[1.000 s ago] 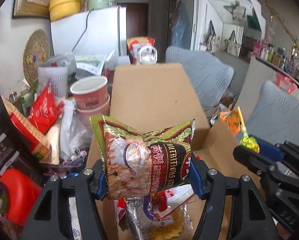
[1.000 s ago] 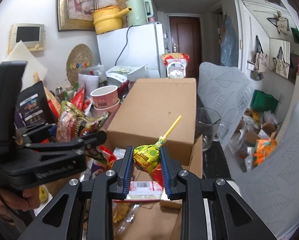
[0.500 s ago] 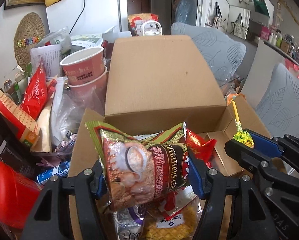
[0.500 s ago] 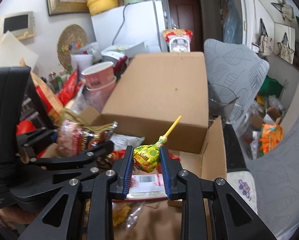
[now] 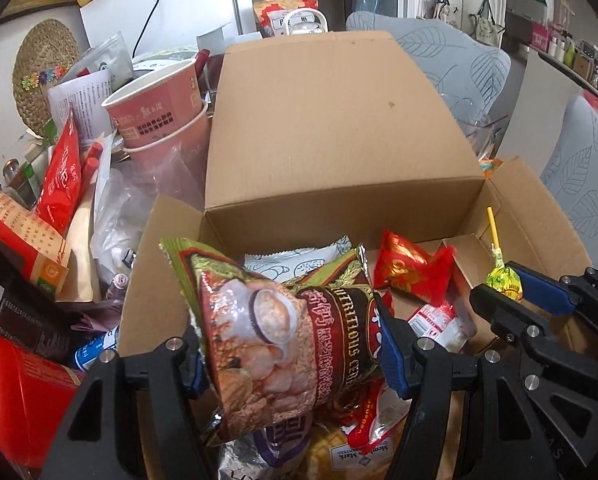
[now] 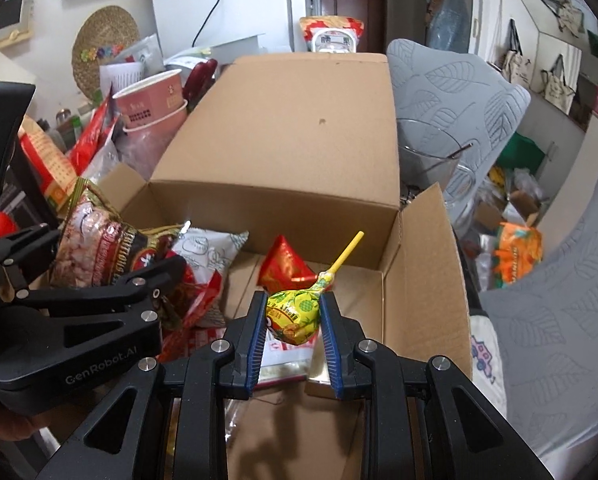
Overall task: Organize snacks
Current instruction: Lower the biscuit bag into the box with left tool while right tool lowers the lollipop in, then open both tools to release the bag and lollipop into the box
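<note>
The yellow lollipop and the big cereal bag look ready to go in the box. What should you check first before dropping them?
1. Right gripper holds the yellow-wrapped lollipop firmly: ok.
2. Left gripper clamps the red-and-green cereal bag on both sides: ok.
3. Brown cardboard box flaps are open: ok.
4. Lollipop is over a bare part of the box floor: ok.
5. Room under the cereal bag: not ok, packets are already piled there.
6. The grippers will not bump each other: cannot tell.

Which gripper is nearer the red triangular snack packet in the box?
Right. The right gripper, holding the lollipop, sits just in front of the red packet; the left gripper is off to its left.
</note>
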Tool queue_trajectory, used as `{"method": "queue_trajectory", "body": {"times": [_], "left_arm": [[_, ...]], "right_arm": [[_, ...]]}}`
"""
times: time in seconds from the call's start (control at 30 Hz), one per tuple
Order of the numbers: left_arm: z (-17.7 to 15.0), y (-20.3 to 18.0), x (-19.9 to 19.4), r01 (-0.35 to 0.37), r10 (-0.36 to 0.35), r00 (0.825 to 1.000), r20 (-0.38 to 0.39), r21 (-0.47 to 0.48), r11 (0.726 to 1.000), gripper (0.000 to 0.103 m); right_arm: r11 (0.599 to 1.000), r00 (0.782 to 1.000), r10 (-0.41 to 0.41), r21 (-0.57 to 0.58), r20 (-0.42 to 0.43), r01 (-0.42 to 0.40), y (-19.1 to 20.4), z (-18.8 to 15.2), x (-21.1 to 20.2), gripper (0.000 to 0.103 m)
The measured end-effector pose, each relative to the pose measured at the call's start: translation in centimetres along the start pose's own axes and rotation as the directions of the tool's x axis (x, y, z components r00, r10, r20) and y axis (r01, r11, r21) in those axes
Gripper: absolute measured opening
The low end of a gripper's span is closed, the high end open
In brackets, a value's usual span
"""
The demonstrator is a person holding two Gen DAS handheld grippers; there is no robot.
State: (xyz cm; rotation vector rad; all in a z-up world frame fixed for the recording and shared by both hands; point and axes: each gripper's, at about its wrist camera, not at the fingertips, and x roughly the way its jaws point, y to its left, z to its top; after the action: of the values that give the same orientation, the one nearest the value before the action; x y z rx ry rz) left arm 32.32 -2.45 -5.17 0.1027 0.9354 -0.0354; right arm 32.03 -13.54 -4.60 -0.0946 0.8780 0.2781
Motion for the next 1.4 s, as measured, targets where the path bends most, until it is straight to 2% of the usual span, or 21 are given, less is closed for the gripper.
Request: {"method": "queue_trajectory", "body": {"times": [0.17, 0.37, 0.47, 0.57, 0.73, 0.97, 1.1, 1.4], "left_arm": [[0.2, -0.2, 0.0, 0.008, -0.008, 0.999, -0.033, 0.001, 1.000, 0.065], [-0.3, -0.9, -0.7, -0.011, 0.011, 1.000, -0.029, 0.016, 1.000, 0.065], [-0.3, -0.9, -1.1, -0.011, 0.012, 0.999, -0.041, 0.006, 1.000, 0.065], [-0.2, -0.6, -1.7, -0.022, 0.022, 0.999, -0.032, -0.006, 1.000, 0.076], [0.1, -0.4, -3.1, -0.023, 0.023, 1.000, -0.007, -0.025, 0.999, 0.078], [0.6, -0.2, -7.2, -0.056, 0.061, 0.994, 0.095, -0.050, 0.997, 0.078], [0.8, 0.1, -9.7, -0.052, 0.060, 0.988, 0.143, -0.055, 0.997, 0.078], [-0.2, 0.8, -16.1, -0.041, 0.056, 0.968, 0.246, -0.067, 0.997, 0.078]], "right_arm": [[1.000, 1.000, -0.009, -0.005, -0.013, 0.009, 0.1, 0.0, 0.1, 0.026], [0.999, 0.999, -0.038, -0.010, -0.024, 0.038, 0.3, -0.1, -0.2, 0.032], [0.998, 0.998, -0.058, -0.017, -0.016, 0.058, 0.3, -0.1, -0.9, 0.038], [0.998, 0.998, -0.066, -0.013, -0.003, 0.066, 0.2, 0.0, -1.7, 0.044], [0.997, 0.997, -0.074, 0.005, 0.015, 0.074, -0.3, 0.2, -3.1, 0.046], [0.998, 0.996, -0.061, 0.012, 0.064, 0.060, -0.4, 0.8, -5.6, 0.046], [0.999, 0.993, -0.053, 0.006, 0.109, 0.053, 0.1, 1.1, -7.6, 0.046], [0.999, 0.970, -0.047, 0.001, 0.238, 0.048, 1.1, 1.0, -13.9, 0.046]]}}
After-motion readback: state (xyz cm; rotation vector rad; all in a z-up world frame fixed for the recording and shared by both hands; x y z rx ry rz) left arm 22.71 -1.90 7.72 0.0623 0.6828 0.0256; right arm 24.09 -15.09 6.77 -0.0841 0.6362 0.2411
